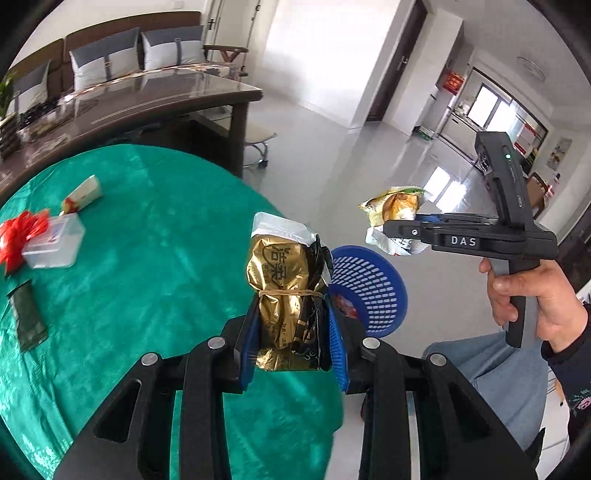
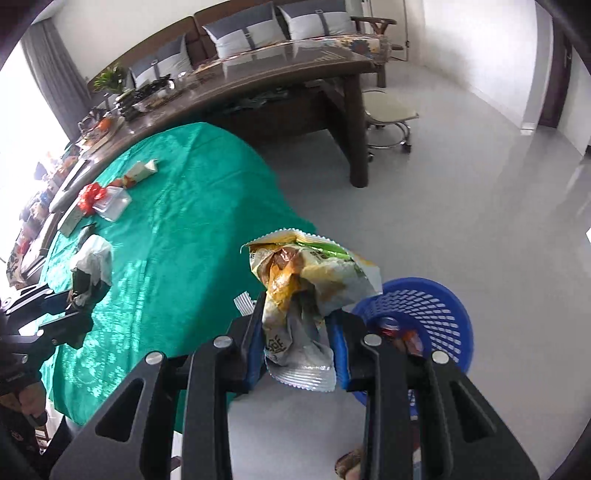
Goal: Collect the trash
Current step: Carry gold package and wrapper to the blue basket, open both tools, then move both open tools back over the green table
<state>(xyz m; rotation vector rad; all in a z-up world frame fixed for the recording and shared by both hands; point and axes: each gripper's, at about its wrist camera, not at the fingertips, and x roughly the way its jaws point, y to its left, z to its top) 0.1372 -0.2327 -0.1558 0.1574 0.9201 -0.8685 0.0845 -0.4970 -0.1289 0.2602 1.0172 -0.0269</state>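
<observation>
Both jaws are clamped on wrappers: left gripper [image 1: 291, 325] on the gold packet [image 1: 284, 291], right gripper [image 2: 299, 347] on the crumpled bag [image 2: 306, 288]. Released short of the blue basket [image 2: 428, 314], the light wrappers would likely land on the floor [image 2: 461, 192].

Home living room, cushioned wooden sofa [image 2: 280, 26], long dark tea table [image 2: 258, 85], glossy tiled floor [image 2: 461, 192]

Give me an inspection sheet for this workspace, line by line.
Surface: round table under a green cloth.
Job's things: gold foil packet and crumpled snack wrapper, both held; blue basket on the floor, some trash already inside.
Clutter: clear plastic box, red bow, small carton, dark sachet on the cloth.
Grippers: left gripper shut on the packet; right gripper shut on the wrapper.
Cables: nothing seen.
Surroundings: dark wooden table, cushioned bench, stool, pale floor.
</observation>
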